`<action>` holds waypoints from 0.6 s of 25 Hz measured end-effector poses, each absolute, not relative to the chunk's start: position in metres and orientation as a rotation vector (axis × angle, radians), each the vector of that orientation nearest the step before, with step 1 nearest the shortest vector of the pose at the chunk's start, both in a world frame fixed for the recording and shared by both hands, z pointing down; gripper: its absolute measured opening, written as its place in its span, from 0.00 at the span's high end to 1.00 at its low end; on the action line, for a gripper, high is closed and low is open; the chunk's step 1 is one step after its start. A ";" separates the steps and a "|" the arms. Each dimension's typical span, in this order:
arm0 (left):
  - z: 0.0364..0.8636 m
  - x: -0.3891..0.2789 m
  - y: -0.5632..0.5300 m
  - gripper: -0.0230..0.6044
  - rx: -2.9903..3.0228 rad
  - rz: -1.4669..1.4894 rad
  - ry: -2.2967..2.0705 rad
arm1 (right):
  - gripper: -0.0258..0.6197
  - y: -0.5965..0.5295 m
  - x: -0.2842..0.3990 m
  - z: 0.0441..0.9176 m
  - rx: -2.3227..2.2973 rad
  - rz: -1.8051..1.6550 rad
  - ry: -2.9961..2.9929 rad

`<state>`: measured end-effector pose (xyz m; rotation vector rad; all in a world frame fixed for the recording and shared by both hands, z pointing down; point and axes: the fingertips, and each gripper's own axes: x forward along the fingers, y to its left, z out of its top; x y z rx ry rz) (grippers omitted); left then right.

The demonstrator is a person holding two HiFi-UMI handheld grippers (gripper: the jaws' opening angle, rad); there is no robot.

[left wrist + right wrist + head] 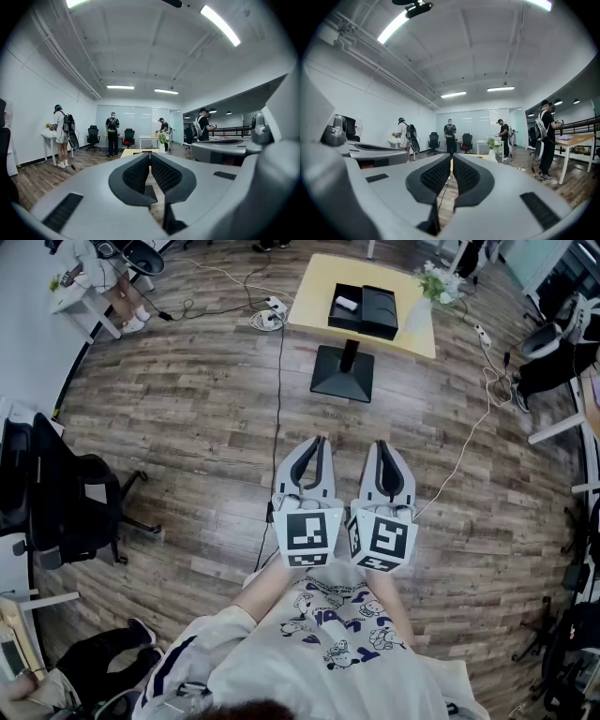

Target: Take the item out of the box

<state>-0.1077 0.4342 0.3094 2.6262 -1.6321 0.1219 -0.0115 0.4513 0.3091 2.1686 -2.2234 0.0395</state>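
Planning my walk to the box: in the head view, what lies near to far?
White printed shirt → left gripper and right gripper, side by side → black square table base → pale yellow tabletop → open black box with a white item.

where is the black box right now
In the head view the black box lies open on the yellow table at top centre, with a white item inside it and a white vase of flowers just to its right.
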 end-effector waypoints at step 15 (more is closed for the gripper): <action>0.315 -0.101 0.432 0.92 2.608 0.143 -1.646 | 0.90 0.450 -0.004 0.317 2.155 0.070 -2.235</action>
